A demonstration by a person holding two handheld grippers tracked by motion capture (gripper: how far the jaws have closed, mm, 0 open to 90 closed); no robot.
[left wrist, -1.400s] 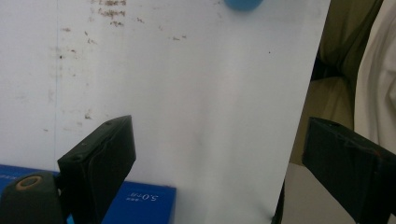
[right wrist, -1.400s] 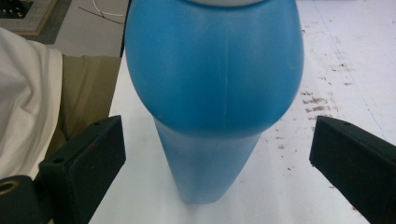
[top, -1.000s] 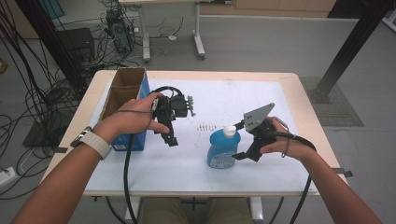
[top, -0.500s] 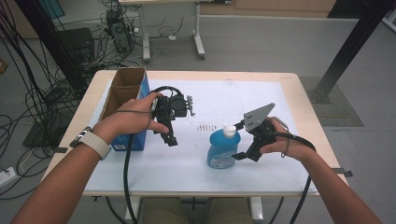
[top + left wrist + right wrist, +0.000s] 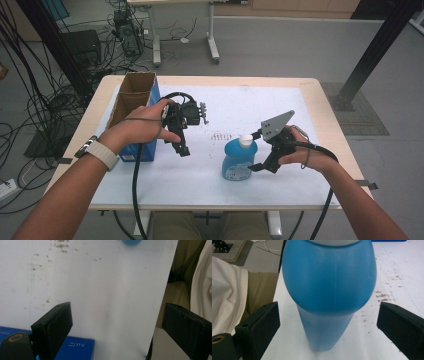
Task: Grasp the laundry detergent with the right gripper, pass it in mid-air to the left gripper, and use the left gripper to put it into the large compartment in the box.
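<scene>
Comparing with 1 second ago, nothing has moved: the blue bottle (image 5: 240, 160) stands on the white mat (image 5: 260, 107) between the spread-wide jaws of the right gripper (image 5: 256, 150), so the grab hasn't started.

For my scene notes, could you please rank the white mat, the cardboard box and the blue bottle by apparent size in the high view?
1. white mat
2. cardboard box
3. blue bottle

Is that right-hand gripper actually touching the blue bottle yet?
Apart. In the right gripper view the right gripper is open, with white table showing between each jaw and the blue bottle standing between them.
</scene>
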